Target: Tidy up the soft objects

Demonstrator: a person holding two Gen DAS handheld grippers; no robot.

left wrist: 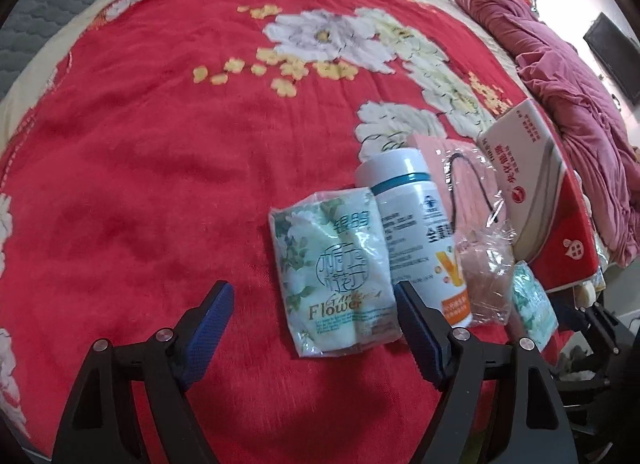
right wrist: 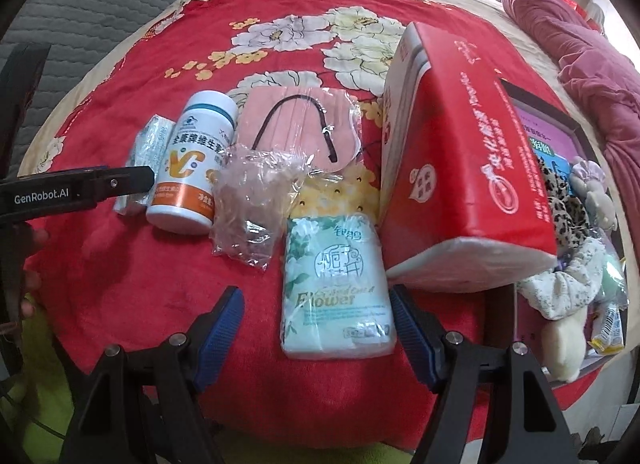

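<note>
— What's under my right claw?
— A tissue pack, pale green, floral, plastic-wrapped, flat on the red bed beside the red box. Both claws spread, pinching nothing; the left claw frames another pack.

Two small green-and-white floral tissue packs in clear wrap, one white plastic vitamin bottle with an orange label, one pink face mask in clear film, one crumpled clear plastic bag, one large red-and-white soft tissue pack, one red floral bedspread
</note>
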